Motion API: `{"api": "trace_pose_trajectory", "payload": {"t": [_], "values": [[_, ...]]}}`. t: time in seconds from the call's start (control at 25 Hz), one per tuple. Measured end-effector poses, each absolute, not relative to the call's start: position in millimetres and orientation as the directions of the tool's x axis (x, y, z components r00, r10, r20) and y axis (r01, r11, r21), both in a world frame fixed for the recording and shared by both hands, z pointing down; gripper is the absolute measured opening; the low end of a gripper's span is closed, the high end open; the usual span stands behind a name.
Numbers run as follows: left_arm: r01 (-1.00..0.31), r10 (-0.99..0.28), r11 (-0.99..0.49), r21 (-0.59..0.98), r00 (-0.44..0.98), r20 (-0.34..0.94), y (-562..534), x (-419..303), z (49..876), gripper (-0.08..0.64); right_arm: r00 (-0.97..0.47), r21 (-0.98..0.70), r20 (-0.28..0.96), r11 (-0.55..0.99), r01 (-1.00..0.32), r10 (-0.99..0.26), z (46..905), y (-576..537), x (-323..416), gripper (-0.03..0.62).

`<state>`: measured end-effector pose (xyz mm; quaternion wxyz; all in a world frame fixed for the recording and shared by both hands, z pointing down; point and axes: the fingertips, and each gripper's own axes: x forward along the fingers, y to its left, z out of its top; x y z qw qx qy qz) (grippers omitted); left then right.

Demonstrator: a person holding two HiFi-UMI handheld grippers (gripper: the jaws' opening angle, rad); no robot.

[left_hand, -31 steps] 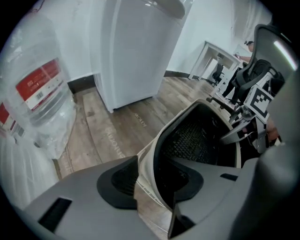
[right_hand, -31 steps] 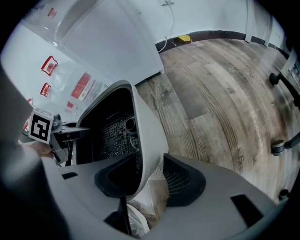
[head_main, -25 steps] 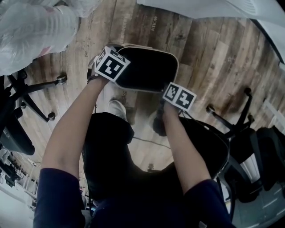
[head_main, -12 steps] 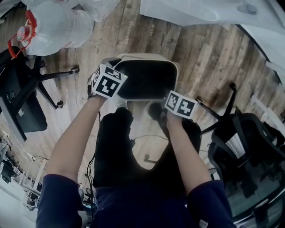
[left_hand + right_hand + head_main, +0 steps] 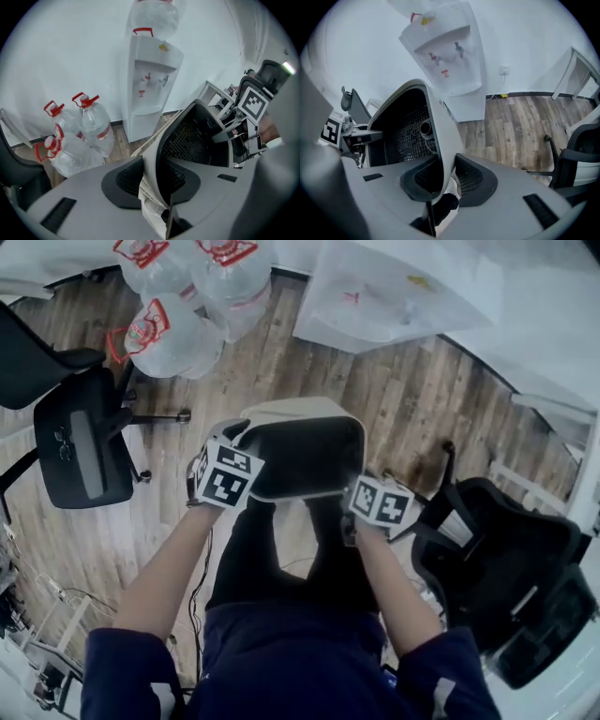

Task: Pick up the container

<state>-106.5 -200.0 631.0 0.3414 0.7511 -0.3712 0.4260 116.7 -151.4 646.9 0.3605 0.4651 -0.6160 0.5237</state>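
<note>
A beige container point(image 5: 281, 412) with a black mesh-lined inside hangs above the wooden floor, held by its two side walls. My left gripper point(image 5: 239, 439) sits on its left wall. In the left gripper view that wall point(image 5: 157, 140) stands between the pads of the left gripper point(image 5: 152, 177) and touches them, while the jaws are opening. My right gripper point(image 5: 360, 482) is shut on the right wall. The right gripper view shows this wall point(image 5: 440, 126) pinched in the right gripper point(image 5: 445, 177).
Several large water bottles point(image 5: 173, 329) lie on the floor at the back left, beside a white water dispenser point(image 5: 150, 79). A black office chair point(image 5: 80, 442) stands at the left and another point(image 5: 506, 559) at the right. The person's legs are below the container.
The container and both grippers now hang higher above the floor and have shifted slightly. The view has swung, bringing the water bottles and the left chair into sight.
</note>
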Motion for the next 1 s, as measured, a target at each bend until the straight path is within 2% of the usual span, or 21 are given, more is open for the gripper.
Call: {"api": "trace_pose_trajectory", "payload": {"t": [0.2, 0.52, 1.0], "values": [[-0.873, -0.330, -0.455, 0.173, 0.346, 0.878, -172, -123, 552, 0.109, -0.333, -0.327, 0.909, 0.066, -0.943, -0.251, 563, -140, 104, 0.100], [-0.909, -0.466, -0.393, 0.137, 0.326, 0.823, -140, -142, 449, 0.112, -0.396, -0.372, 0.872, 0.137, -0.918, -0.287, 484, -112, 84, 0.101], [-0.931, -0.571, -0.350, 0.106, 0.302, 0.764, -110, -165, 395, 0.114, -0.423, -0.389, 0.819, 0.166, -0.906, -0.388, 440, -96, 63, 0.092]]}}
